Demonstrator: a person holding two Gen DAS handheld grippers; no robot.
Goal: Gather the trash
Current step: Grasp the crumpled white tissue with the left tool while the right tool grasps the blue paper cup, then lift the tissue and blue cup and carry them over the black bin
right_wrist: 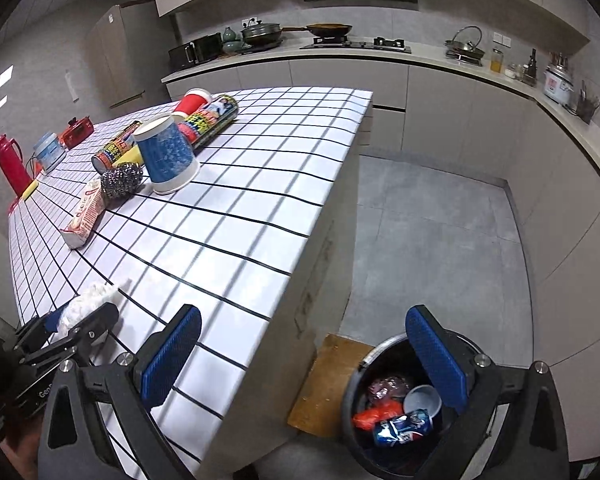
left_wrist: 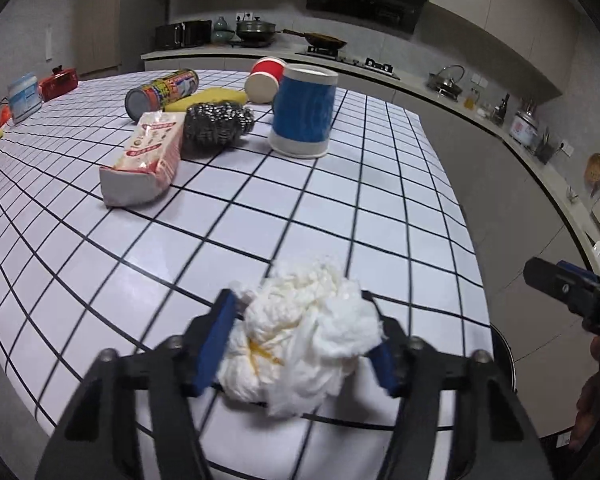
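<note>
My left gripper (left_wrist: 300,336) is shut on a crumpled white tissue wad (left_wrist: 308,328) with a yellow stain, near the front edge of the checked table (left_wrist: 260,216). The wad also shows in the right wrist view (right_wrist: 88,304), held by the left gripper (right_wrist: 80,320). My right gripper (right_wrist: 304,356) is open and empty, off the table's right edge above a black trash bin (right_wrist: 356,432) on the floor. The bin holds a crushed can, a cup and wrappers. The right gripper (left_wrist: 572,292) shows at the right of the left wrist view.
Farther back on the table lie an upside-down blue cup (left_wrist: 302,114), a red cup (left_wrist: 266,80), a steel scourer (left_wrist: 216,124), a pink packet (left_wrist: 144,160), a spray can (left_wrist: 160,92) and a yellow sponge (left_wrist: 208,98). A wooden board (right_wrist: 324,384) lies beside the bin.
</note>
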